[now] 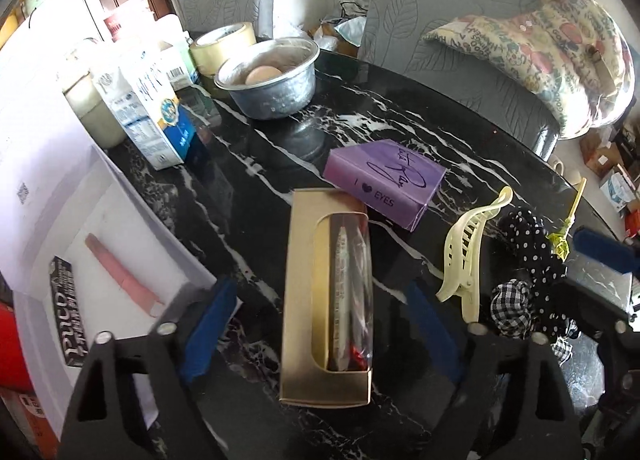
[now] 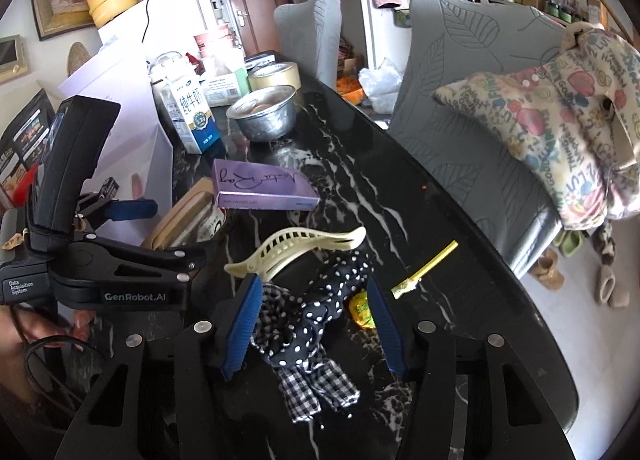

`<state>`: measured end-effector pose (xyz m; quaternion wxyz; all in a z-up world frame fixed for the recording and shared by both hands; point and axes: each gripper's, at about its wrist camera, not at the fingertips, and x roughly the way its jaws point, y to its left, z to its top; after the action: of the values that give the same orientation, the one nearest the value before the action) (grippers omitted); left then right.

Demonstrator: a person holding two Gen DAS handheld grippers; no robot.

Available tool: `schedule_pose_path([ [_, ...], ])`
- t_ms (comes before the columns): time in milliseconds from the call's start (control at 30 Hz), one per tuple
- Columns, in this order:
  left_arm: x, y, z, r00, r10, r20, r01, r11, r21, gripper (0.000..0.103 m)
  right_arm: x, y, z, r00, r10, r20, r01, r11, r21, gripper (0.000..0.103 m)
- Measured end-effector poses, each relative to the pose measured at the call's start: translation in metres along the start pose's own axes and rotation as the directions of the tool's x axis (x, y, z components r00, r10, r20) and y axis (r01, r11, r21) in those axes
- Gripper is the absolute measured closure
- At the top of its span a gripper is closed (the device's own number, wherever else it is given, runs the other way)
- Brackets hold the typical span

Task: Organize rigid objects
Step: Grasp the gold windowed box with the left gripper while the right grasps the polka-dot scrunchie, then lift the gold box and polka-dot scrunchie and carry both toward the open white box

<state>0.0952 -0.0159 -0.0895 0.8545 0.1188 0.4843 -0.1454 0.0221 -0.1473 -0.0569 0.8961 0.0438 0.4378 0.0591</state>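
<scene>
The step in hand looks like the approach to a double pickup: the left gripper stands released, its blue pads well apart on either side of the long gold cardboard box with a clear window, which lies flat on the black marbled table. The right gripper is unclenched too, straddling the black polka-dot and gingham fabric hair tie beside the cream plastic hair claw. Next, I judge, each must settle lower and clamp.

Looked glossy black stone, white-veined: the counter; dull, scuffed metal: the bowl; matt gold card with a clear plastic window: the long box; smooth purple card: the small box; cream plastic: the hair claw; dotted cloth: the scrunchie.
</scene>
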Motion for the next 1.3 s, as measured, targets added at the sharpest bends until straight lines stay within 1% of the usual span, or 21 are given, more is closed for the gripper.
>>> schedule_pose_path([
  [33,0.002,0.000,0.000,1.000,-0.001,0.001,0.001,1.000,-0.007,0.022,0.002,-0.001,-0.001,1.000,0.001,-0.011,-0.001,1.000,0.002,0.052],
  [100,0.006,-0.001,-0.001,1.000,-0.001,0.003,0.001,1.000,0.001,0.025,0.007,-0.002,-0.003,1.000,0.000,-0.024,0.000,1.000,0.004,0.058],
  [200,0.017,-0.001,-0.002,1.000,-0.002,-0.013,0.002,1.000,-0.001,0.025,0.013,-0.005,-0.004,0.999,-0.003,-0.036,0.004,1.000,0.014,0.063],
  [267,0.018,0.001,-0.003,1.000,-0.021,0.001,0.021,1.000,-0.016,0.027,0.013,-0.005,-0.005,1.000,-0.006,-0.025,0.006,1.000,0.008,0.063],
  [333,0.018,0.000,-0.003,1.000,-0.023,0.006,0.023,1.000,-0.015,0.028,0.014,-0.005,-0.004,1.000,-0.007,-0.019,0.007,1.000,0.004,0.063],
  [367,0.018,0.001,-0.003,1.000,-0.028,0.009,0.028,0.999,-0.019,0.031,0.015,-0.004,-0.004,1.000,-0.010,-0.019,0.010,1.000,0.002,0.063],
  [433,0.016,0.005,-0.004,0.998,-0.062,0.022,0.063,0.997,-0.041,0.057,0.015,-0.001,-0.004,1.000,-0.015,-0.024,0.015,1.000,-0.011,0.068],
  [500,0.015,0.008,-0.004,0.998,-0.063,0.021,0.064,0.996,-0.060,0.065,0.017,0.005,-0.005,0.999,-0.005,-0.039,0.004,0.999,-0.035,0.076],
  [567,0.013,0.005,-0.005,0.999,-0.039,0.026,0.040,0.998,-0.038,0.065,0.018,0.009,-0.008,0.999,-0.011,-0.036,0.009,0.999,-0.050,0.082],
  [600,0.012,0.004,-0.006,0.999,-0.029,0.029,0.030,0.999,-0.037,0.065,0.017,0.010,-0.009,1.000,-0.013,-0.029,0.011,0.998,-0.055,0.083],
  [700,0.013,0.005,-0.007,0.999,-0.039,0.027,0.041,0.998,-0.055,0.065,0.015,0.011,-0.010,1.000,-0.008,-0.018,0.007,0.998,-0.055,0.085],
  [800,0.009,0.006,-0.014,0.999,-0.033,0.022,0.035,0.996,-0.076,0.065,0.008,0.012,-0.011,1.000,-0.002,0.002,0.002,0.998,-0.066,0.086],
  [867,0.009,0.007,-0.017,0.999,-0.031,0.020,0.033,0.995,-0.097,0.065,0.002,0.010,-0.011,1.000,0.016,0.014,-0.015,0.998,-0.062,0.086],
  [1033,0.000,0.011,-0.034,0.998,-0.059,0.021,0.061,0.987,-0.148,0.065,-0.011,0.015,-0.011,0.997,0.063,0.045,-0.059,0.995,-0.085,0.086],
  [1133,-0.009,0.013,-0.044,0.998,-0.048,0.034,0.053,0.983,-0.175,0.065,-0.017,0.020,-0.013,0.993,0.101,0.052,-0.095,0.990,-0.106,0.086],
  [1300,-0.026,0.019,-0.059,0.999,-0.014,0.052,0.025,0.977,-0.211,0.065,-0.016,0.025,-0.014,0.989,0.140,0.043,-0.134,0.983,-0.124,0.086],
])
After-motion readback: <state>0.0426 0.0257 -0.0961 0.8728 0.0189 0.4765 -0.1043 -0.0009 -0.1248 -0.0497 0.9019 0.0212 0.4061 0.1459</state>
